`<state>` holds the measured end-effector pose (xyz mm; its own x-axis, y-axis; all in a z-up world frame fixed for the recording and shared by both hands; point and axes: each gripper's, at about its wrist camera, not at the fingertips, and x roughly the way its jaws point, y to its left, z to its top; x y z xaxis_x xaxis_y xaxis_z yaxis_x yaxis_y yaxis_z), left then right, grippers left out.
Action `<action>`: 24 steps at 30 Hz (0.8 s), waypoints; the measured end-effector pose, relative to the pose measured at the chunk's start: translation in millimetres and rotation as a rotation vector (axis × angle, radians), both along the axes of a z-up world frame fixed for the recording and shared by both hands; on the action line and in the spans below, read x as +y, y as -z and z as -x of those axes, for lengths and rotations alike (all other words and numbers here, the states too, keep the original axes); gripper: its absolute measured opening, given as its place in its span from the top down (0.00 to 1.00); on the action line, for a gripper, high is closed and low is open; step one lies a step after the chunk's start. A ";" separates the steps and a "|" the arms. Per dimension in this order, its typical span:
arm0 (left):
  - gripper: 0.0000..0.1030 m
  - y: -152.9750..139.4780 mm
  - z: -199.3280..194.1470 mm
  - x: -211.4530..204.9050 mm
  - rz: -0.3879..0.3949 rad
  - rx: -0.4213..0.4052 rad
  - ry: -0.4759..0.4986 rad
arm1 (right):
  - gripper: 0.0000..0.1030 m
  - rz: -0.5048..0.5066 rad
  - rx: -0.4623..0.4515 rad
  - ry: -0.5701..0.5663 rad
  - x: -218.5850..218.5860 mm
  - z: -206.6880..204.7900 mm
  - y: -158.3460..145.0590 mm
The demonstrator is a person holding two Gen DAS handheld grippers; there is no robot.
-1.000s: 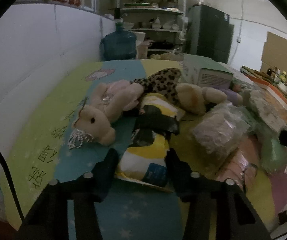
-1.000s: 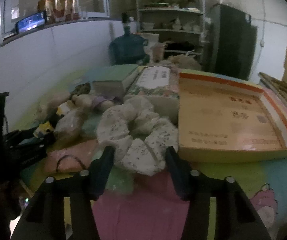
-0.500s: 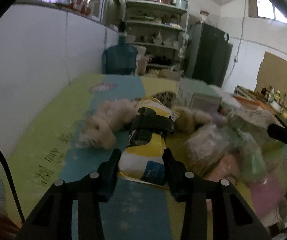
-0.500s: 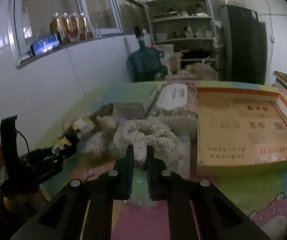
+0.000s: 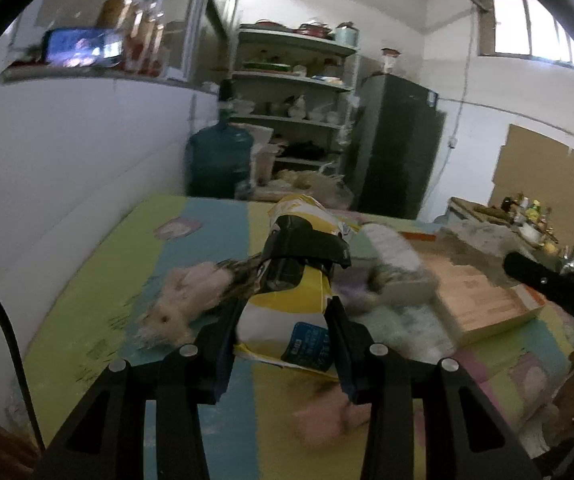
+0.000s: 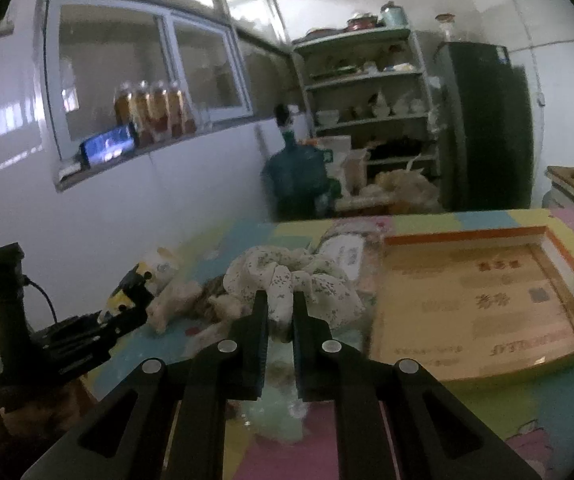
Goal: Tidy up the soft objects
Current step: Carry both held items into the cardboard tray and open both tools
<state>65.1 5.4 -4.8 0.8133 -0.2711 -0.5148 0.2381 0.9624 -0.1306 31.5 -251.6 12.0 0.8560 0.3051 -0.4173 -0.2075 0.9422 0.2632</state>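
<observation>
My left gripper (image 5: 285,312) is shut on a yellow and white pouch (image 5: 291,304) with a black clip (image 5: 307,246), held above the mat. A cream plush rabbit (image 5: 185,300) lies below to its left. My right gripper (image 6: 279,308) is shut on a white floral scrunchie (image 6: 287,280), lifted off the mat. The left gripper with the pouch (image 6: 127,296) shows at the left of the right wrist view. The right gripper's body (image 5: 547,284) shows at the right of the left wrist view.
An open wooden box (image 6: 479,300) with an orange rim lies right of the scrunchie. A tissue pack (image 6: 343,248) and plush toys (image 6: 191,300) lie on the colourful mat (image 6: 487,404). A pale green bag (image 6: 279,412) lies under my right gripper. A white wall (image 5: 67,168) runs along the left.
Both grippers closed on their objects and lifted: the left raised the yellow pouch off the pile, the right pinched and raised the scrunchie. Both views now look higher into the room.
</observation>
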 end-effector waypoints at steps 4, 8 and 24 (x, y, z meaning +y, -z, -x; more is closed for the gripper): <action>0.59 -9.7 -1.6 -31.7 0.005 -0.011 0.050 | 0.90 -0.005 -0.019 0.048 -24.6 7.4 -4.1; 0.59 -16.4 -5.7 -67.0 0.010 -0.017 0.112 | 0.90 -0.007 -0.032 0.105 -53.0 14.8 -5.6; 0.59 10.2 -30.5 -212.0 0.018 0.065 0.248 | 0.90 0.018 0.004 0.297 -165.9 23.0 20.6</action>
